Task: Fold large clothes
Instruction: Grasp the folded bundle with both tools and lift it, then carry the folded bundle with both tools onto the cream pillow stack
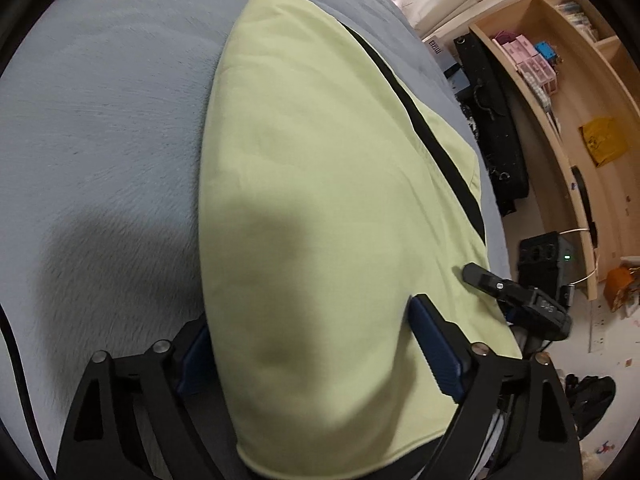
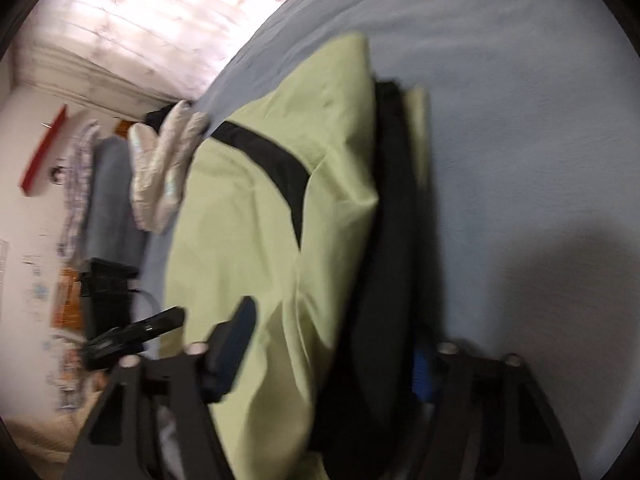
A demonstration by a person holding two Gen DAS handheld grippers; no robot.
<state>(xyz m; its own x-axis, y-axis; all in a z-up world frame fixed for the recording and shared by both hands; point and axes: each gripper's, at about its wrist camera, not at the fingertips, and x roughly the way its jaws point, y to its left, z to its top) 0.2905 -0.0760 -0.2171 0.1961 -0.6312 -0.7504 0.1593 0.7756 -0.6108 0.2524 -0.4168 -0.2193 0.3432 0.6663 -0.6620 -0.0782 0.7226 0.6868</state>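
Observation:
A light green garment (image 1: 320,184) with a black stripe (image 1: 436,144) lies lengthwise on the grey-blue bed (image 1: 100,120). My left gripper (image 1: 308,316) stands open and wide over its near end. One blue pad (image 1: 436,348) rests on top of the cloth, and the other is half hidden behind its left edge. In the right wrist view the green garment (image 2: 240,220) is folded, with a black layer (image 2: 384,260) along its right side. My right gripper (image 2: 334,328) has this thick fold filling the space between its pads (image 2: 236,340). The far pad is mostly hidden by black cloth. This view is blurred.
Wooden shelves (image 1: 560,88) with boxes stand beyond the bed's right edge, with a long black case (image 1: 492,120) and a black device (image 1: 544,252) on the floor. A silver padded jacket (image 2: 160,168) lies at the bed's far corner. Hanging clothes (image 2: 80,160) line the wall.

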